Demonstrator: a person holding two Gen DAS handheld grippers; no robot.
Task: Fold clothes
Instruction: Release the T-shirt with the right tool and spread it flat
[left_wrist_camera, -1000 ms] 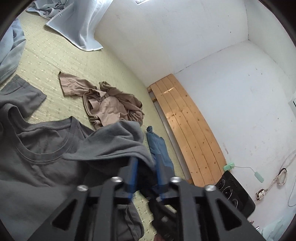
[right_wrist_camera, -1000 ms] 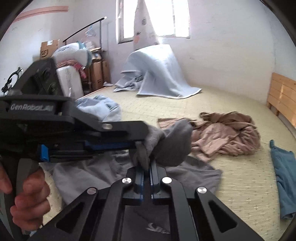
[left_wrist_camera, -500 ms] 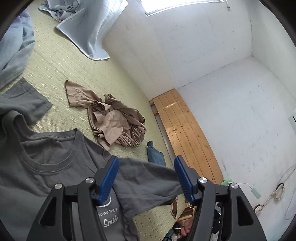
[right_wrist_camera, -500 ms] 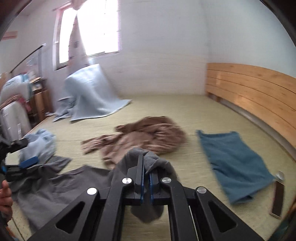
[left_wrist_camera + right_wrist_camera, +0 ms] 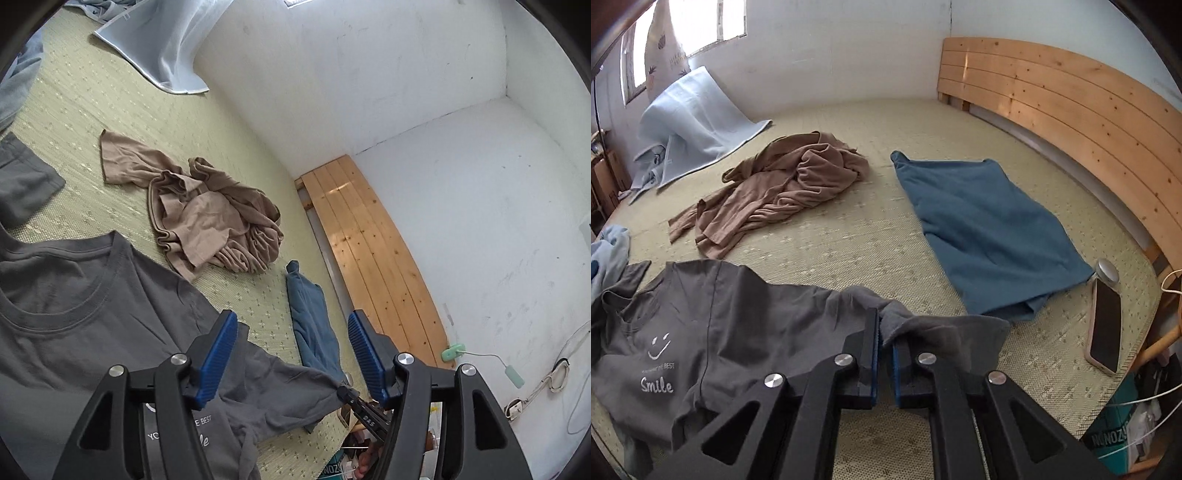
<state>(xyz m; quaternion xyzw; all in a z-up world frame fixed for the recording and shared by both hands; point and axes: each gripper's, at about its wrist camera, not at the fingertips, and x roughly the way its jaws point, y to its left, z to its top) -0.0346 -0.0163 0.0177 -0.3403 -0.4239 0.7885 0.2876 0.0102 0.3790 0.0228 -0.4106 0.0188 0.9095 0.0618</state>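
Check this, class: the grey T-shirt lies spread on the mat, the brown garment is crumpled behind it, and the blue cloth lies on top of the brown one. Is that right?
One detail is wrong. The blue cloth does not lie on the brown garment; it lies beside it, apart, with bare mat between them, as the right wrist view shows. The grey T-shirt is spread in front, as stated.

The left gripper (image 5: 288, 354), clamped on the grey T-shirt (image 5: 74, 325) a second ago, now stands wide with nothing between its pads. The right gripper (image 5: 882, 336) has dragged the sleeve (image 5: 934, 328) out toward 3 o'clock, flattening it, and its jaws are opening around the cloth.
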